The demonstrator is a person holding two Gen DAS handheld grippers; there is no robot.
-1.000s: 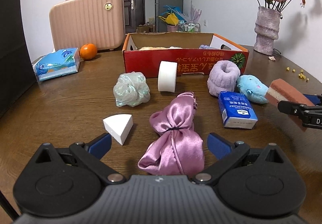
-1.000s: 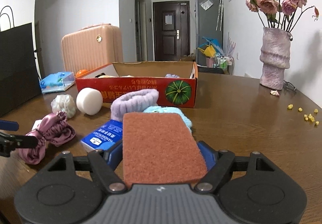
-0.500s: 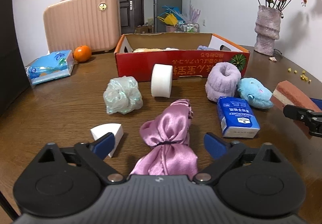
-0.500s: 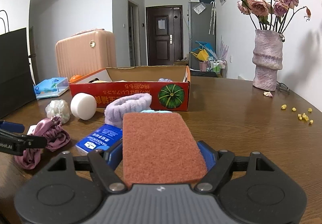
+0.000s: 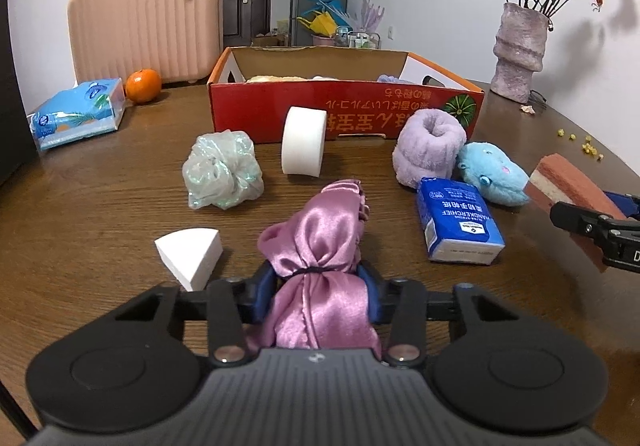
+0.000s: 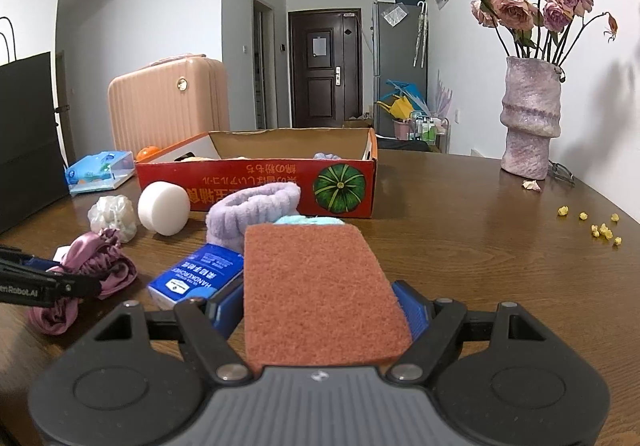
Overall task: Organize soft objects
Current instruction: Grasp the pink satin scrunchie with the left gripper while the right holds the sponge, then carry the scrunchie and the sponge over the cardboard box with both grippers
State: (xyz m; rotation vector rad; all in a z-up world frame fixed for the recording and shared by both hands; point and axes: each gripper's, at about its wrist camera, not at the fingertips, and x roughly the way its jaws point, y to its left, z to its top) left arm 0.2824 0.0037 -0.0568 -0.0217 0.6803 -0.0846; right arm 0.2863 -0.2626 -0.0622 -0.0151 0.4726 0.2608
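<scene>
Left tongs now closing around pink satin bundle on table, spread wide a second ago. Right tongs pinching rust-red sponge. Probably bound next for red box.

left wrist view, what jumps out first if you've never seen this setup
The shiny pink satin bundle lies dead centre, with the left gripper closing its jaws on it. Behind it the red cardboard box spans the wooden table, and at the right edge the right gripper holds a rust-coloured sponge.
</scene>
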